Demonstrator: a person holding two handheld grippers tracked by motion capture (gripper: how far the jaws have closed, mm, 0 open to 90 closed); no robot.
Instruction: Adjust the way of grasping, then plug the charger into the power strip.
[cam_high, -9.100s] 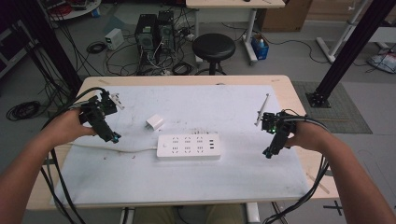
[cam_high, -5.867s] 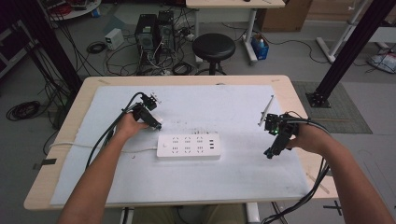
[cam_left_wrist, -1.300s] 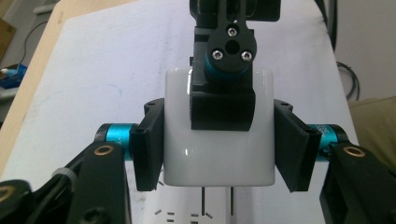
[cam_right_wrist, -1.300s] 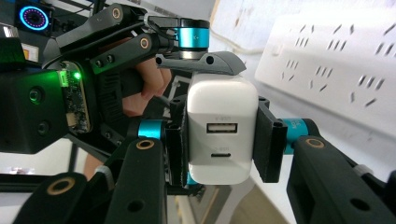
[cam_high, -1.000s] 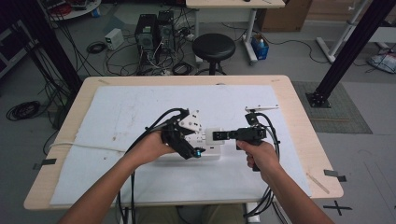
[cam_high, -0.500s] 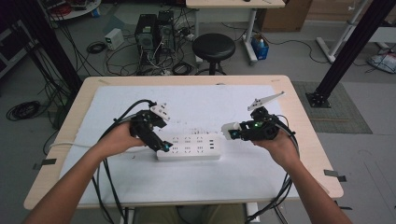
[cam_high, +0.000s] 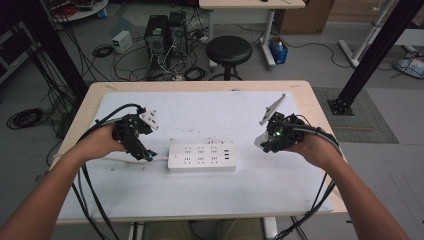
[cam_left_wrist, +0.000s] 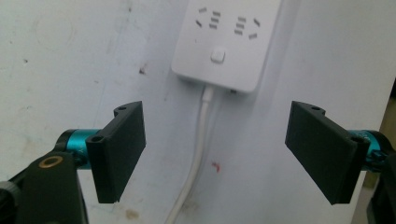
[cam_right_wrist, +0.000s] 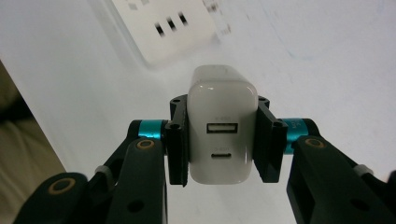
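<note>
Two grippers: left gripper (cam_left_wrist: 215, 149) jaws wide, empty; right gripper (cam_right_wrist: 219, 135) clamps white rectangular plastic charger (cam_right_wrist: 219, 126).
Room: white plastic power strip (cam_high: 201, 156) lies between both, well apart from each.

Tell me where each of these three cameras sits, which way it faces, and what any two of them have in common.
High view: above the person's side of the table, looking forward and down; both forearms enter from below, with the left gripper and right gripper.
Left gripper view: rides the left gripper, looking down between open jaws at the power strip and its cord.
Right gripper view: rides the right gripper, shut on a white charger.
Shared: all three show the power strip.
</note>
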